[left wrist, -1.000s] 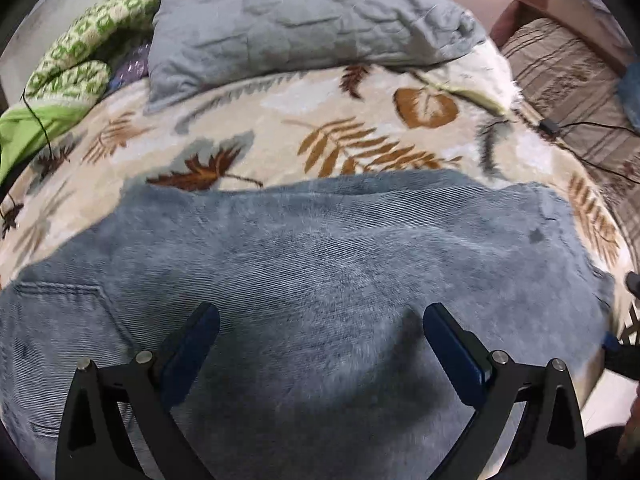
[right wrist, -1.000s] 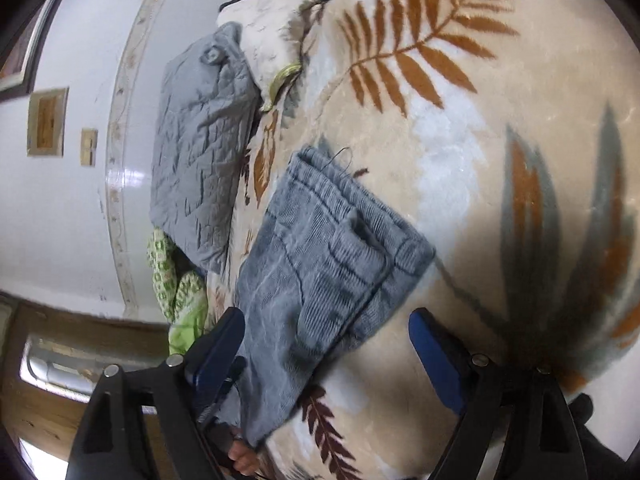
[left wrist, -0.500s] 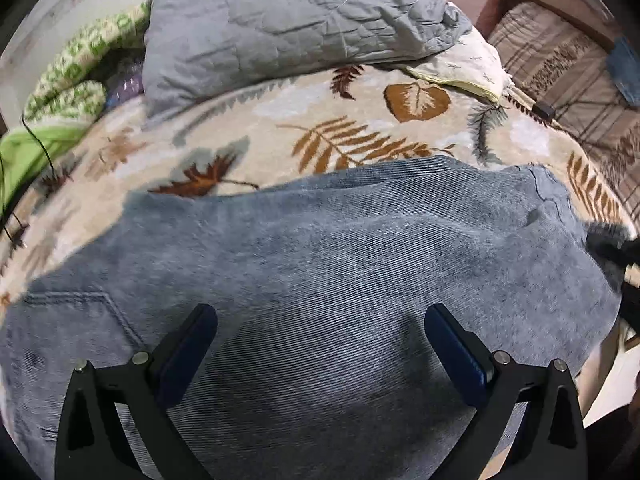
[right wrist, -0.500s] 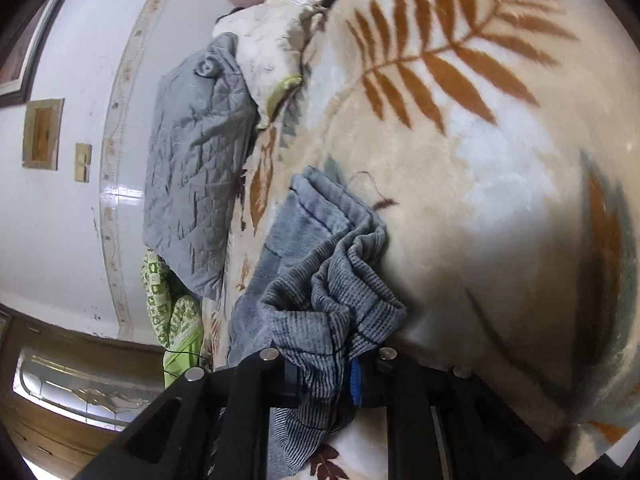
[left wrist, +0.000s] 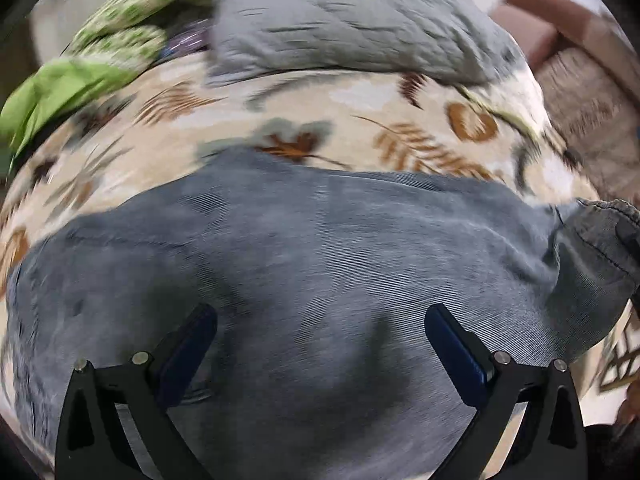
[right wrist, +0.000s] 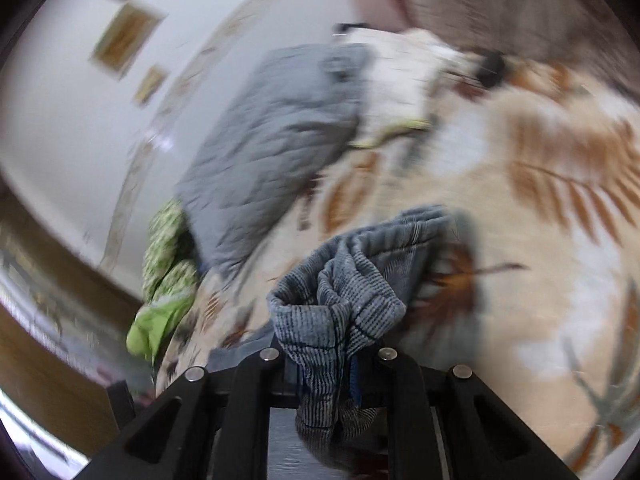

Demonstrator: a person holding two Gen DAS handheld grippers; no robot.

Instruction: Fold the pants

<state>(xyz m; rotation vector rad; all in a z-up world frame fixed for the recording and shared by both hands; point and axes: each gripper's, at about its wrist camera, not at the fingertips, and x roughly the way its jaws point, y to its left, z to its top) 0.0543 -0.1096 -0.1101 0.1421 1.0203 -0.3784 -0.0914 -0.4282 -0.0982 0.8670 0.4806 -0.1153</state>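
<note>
Left wrist view: my left gripper (left wrist: 320,344) hangs over the blue-grey corduroy pants (left wrist: 320,280), its jaws spread wide with nothing between them. I keep it open and low above the broad middle of the cloth so it is ready to pin or pinch where the crease should fall. The pants lie spread across the cream leaf-patterned bed blanket (left wrist: 360,120), in front of the grey quilted pillow (left wrist: 344,24), with a green patterned cloth (left wrist: 80,76) off to the left. At the right edge, 1 end of the pants is lifted and bunched.

Right wrist view: my right gripper (right wrist: 326,364) has just closed its jaws, and they are clamped on a gathered, ribbed end of the pants, probably the waistband. I hold that end clear of the blanket so I can carry it over the rest as 1 fold.
</note>
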